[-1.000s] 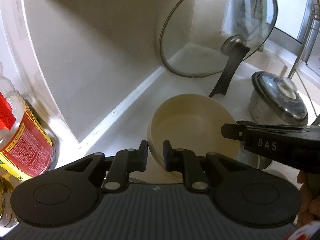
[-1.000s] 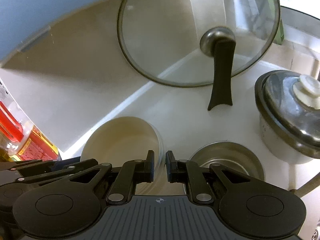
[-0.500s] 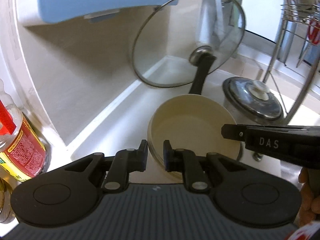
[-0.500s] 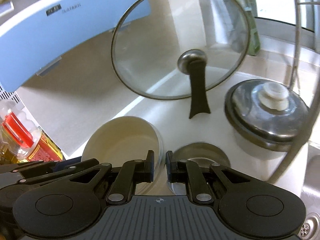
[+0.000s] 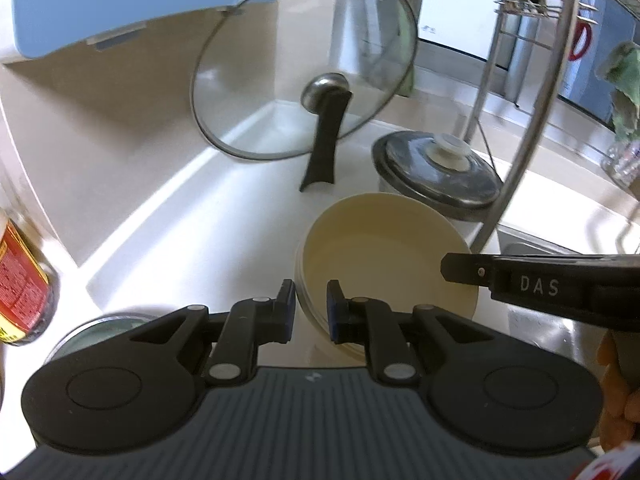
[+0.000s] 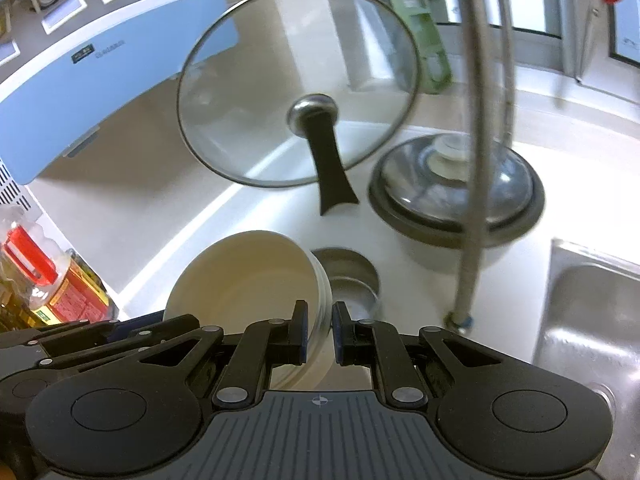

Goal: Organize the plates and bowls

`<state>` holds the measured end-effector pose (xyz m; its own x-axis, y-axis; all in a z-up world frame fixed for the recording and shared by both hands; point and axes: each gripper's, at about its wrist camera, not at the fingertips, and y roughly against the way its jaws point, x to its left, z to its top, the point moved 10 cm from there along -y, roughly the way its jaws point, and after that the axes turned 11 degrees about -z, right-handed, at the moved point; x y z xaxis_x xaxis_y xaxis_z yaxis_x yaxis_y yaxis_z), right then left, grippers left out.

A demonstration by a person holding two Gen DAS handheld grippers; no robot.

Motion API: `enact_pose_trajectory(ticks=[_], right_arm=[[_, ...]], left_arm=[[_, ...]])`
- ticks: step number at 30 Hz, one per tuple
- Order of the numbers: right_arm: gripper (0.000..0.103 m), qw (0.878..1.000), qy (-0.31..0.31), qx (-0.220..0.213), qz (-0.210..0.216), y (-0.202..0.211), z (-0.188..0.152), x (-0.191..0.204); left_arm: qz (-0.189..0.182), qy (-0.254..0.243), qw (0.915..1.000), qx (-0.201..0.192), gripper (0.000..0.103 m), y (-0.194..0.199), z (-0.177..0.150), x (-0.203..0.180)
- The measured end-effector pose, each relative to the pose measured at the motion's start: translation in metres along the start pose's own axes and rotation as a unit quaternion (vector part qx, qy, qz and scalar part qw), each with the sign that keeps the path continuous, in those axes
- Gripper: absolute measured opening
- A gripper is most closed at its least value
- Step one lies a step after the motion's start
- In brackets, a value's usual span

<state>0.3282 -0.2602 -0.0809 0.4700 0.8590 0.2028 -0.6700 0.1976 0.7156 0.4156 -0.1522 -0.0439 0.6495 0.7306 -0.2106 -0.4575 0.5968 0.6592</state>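
Bowls: cream bowl stack (image 5: 384, 264) is off the desk (image 5: 224, 224), carried between both grippers, near the front right of the white top, just in front of the lidded steel pot (image 5: 436, 172). Rim lines on the outer wall look like several bowls nested (can't count them).

Largest to smallest:
- Blue range hood (image 6: 80, 92) upper left, beige wall below it.
- Desk, white, runs back into the corner. Steel sink (image 6: 592, 312) at its right edge.
- Glass pot lid (image 6: 296, 84) standing on edge against the corner wall, black handle resting down on the desk.
- Steel pot with its own lid and a white knob, right of the glass lid; a chrome rack leg (image 6: 476, 160) crosses in front of it in the right wrist view.
- Cream bowl stack, tilted in the right wrist view, its opening facing up and left.
- Oil bottle (image 6: 60, 284), red cap, red and yellow label, far left.
- Small steel bowl (image 6: 348, 276) on the desk, just behind and right of the stack in the right wrist view.

Grippers:
- Left hand-held gripper (image 5: 311, 306) is clamped on the stack's near-left rim, one pad inside, one outside.
- Right hand-held gripper (image 6: 319, 330) is clamped on the opposite rim the same way; in the left wrist view its finger (marked DAS) reaches in over the right rim.
- Fingers of the person's hand (image 5: 616, 384) show at the right edge of the left view.
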Motion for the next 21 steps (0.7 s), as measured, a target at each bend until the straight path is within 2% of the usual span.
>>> enact_pose_trajectory(ticks=[11,21], right_arm=[[0.012,1.0,0.0,0.021,0.003,0.007,-0.019,-0.013],[0.013,0.999,0.003,0.032,0.005,0.005,-0.027,-0.015]], left_arm=[[0.003,0.012,0.9998,0.017,0.014,0.001,-0.022,-0.013],[0.005,0.019,0.9995,0.025,0.014,0.002,-0.029,-0.013]])
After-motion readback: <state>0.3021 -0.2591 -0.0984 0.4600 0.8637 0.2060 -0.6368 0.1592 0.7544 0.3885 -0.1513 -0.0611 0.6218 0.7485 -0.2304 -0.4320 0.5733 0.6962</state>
